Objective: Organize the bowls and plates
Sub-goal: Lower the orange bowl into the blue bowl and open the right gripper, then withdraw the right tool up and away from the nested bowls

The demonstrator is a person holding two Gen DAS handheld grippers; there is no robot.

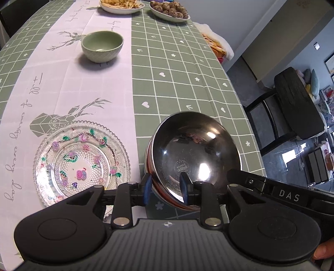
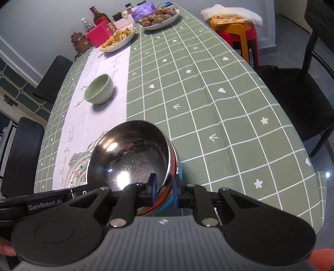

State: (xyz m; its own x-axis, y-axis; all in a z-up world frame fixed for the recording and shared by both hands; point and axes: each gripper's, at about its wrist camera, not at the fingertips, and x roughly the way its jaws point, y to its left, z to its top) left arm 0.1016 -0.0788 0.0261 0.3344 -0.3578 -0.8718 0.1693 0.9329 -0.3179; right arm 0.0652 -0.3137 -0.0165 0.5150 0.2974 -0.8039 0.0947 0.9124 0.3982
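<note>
A steel bowl (image 1: 196, 146) with a red and blue outer wall sits tilted toward me near the table's front edge, also shown in the right wrist view (image 2: 129, 154). My left gripper (image 1: 165, 187) straddles the bowl's near-left rim, its jaws loosely apart and the blue pads not pressing. My right gripper (image 2: 164, 186) straddles the near-right rim, jaws slightly apart. A patterned glass plate (image 1: 81, 164) lies just left of the bowl, partly hidden behind it in the right wrist view (image 2: 78, 173). A green ceramic bowl (image 1: 102, 45) stands farther up the white runner (image 2: 99, 89).
Two plates of food (image 1: 122, 5) (image 1: 169, 10) stand at the table's far end, with bottles and a red box (image 2: 100, 34) behind them. Dark chairs (image 2: 292, 95) (image 2: 23, 154) flank the table. Stacked stools (image 2: 235, 29) stand at the far right corner.
</note>
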